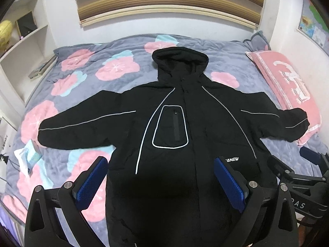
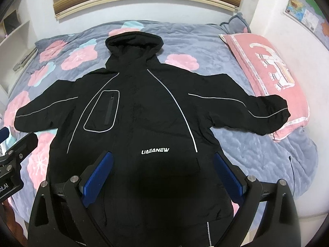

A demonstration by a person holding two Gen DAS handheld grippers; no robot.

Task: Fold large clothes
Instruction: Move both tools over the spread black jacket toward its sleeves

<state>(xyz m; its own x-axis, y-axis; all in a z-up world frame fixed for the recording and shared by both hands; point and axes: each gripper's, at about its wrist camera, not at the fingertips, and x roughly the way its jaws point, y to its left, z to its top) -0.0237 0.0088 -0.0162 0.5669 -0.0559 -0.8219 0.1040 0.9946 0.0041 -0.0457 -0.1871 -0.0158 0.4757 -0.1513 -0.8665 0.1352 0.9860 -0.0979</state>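
Jacket work has not begun, as far as these views show: the black hooded garment lies spread flat, front up, on the bed, with no fold in it yet.

Nearest, the left gripper hangs over the lower front of the jacket, blue pads spread wide and holding nothing. The right gripper is likewise released and empty, poised above the hem region just below the white chest lettering.

Further out, the body is smooth and zipped shut. The sleeve toward 9 o'clock stretches straight over the flowered quilt; the sleeve toward 3 o'clock reaches out until its cuff rests on the pink pillow. At 12 o'clock the hood lies flat, pointing at the headboard wall.

Everything is left, I judge: both sleeves need bringing across the body, then the hood and body doubled over. Laying out appears finished.
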